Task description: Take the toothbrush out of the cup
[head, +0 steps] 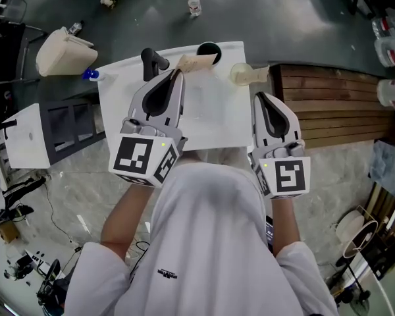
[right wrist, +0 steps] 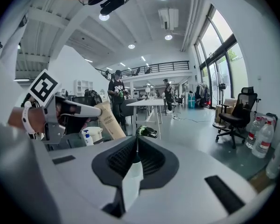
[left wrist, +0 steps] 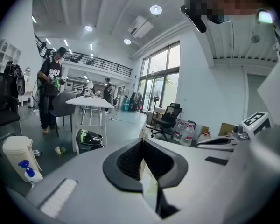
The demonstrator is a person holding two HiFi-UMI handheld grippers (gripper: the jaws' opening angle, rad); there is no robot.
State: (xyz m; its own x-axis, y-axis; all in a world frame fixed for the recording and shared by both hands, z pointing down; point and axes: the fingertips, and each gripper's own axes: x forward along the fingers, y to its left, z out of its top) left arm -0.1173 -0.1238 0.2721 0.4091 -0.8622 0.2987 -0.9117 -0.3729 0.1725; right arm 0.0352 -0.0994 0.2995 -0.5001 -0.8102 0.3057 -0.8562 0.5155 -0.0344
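Observation:
A black cup (head: 209,50) stands at the far edge of the white table (head: 217,120). My left gripper (head: 178,75) hovers over the table just short of the cup, shut on one end of a flat tan paper packet (head: 197,62) that reaches toward the cup's rim. In the left gripper view the packet shows only as a thin pale edge between the closed jaws of the left gripper (left wrist: 142,141). The right gripper view shows the printed packet (right wrist: 107,120) sticking out past the left gripper. My right gripper (head: 258,97) (right wrist: 136,139) is shut and holds nothing, near the table's right side.
A black upright object (head: 153,61) stands at the table's far left, and a pale yellow item (head: 249,74) sits at its right edge. Wooden slats (head: 336,104) adjoin on the right. On the floor to the left are a cream bin (head: 62,51) and a blue-topped bottle (head: 89,75).

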